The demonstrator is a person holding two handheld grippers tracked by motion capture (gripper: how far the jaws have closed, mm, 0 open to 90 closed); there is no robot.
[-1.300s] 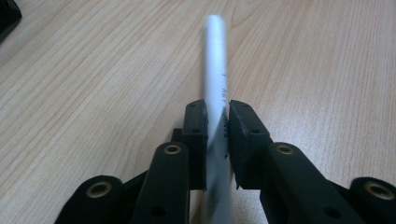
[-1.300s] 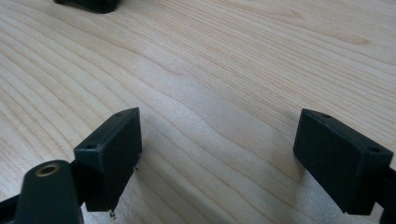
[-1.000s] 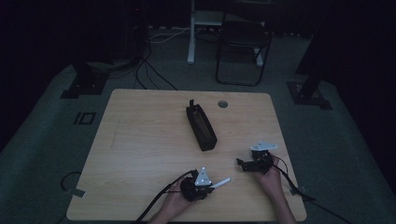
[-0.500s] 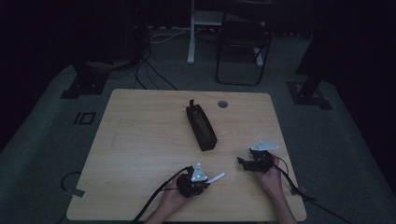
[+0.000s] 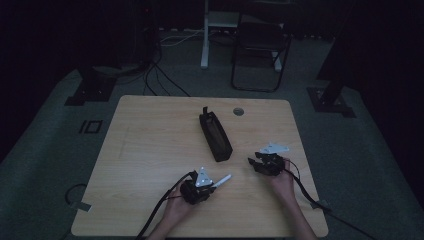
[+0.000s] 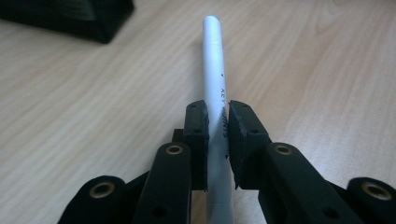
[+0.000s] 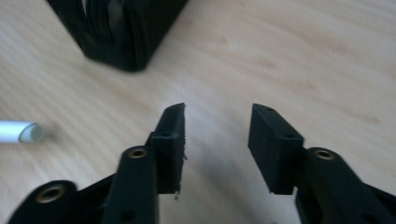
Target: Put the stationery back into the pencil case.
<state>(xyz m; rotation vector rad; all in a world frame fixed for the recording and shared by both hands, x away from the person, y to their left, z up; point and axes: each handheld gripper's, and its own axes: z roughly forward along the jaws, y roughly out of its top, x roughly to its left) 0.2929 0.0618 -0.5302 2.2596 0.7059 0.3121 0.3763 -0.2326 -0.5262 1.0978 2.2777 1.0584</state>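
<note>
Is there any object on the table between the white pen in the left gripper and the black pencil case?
Nothing visible stands in the way. The left gripper is shut on the white pen, whose tip points toward the right gripper. Between the pen and the black pencil case lies bare wooden table.

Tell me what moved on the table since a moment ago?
The left tool, shut on the white pen, slid a bit toward the table's near left, taking the pen along. The right tool has just been closing its jaws with nothing between them, and its grey plate rose a little. The black pencil case and the table stayed put.
</note>
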